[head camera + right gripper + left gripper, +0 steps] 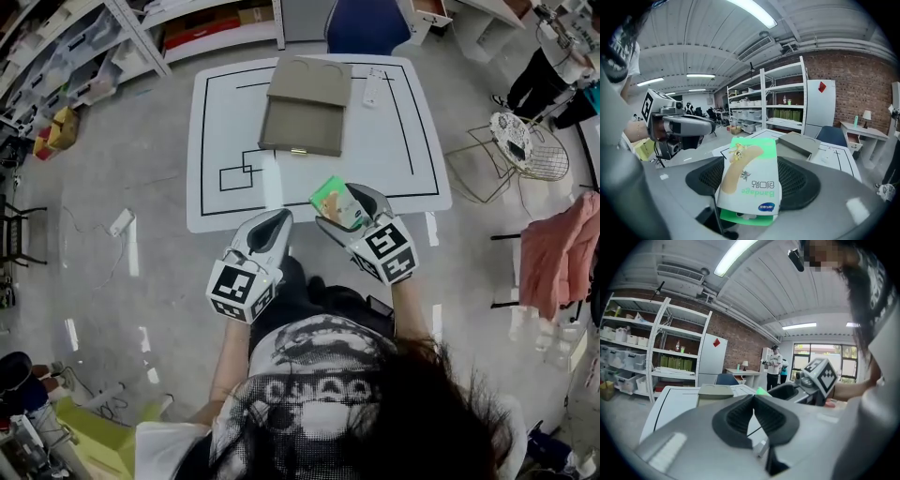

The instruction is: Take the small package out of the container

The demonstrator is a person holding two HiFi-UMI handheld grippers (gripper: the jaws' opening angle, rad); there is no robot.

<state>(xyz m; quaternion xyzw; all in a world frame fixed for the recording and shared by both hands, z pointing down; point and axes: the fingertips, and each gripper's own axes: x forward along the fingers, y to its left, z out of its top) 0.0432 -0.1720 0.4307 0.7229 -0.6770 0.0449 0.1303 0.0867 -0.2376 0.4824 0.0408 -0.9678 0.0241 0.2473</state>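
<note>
Well clear of container [305, 117], package [333, 199] in right tool [353, 211].

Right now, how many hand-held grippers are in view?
2. The left hand-held gripper is by the near edge of the table, jaws together, empty. The right hand-held gripper, beside it, grips the bandage package. No others show.

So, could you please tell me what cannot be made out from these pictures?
Container interior: too small in head view; both gripper views see it side-on, its wall hiding the inside.
Small white item beside it: head view, too small to identify.
Blue logo's print on the package in the right gripper: right gripper view, too small to read.
</note>
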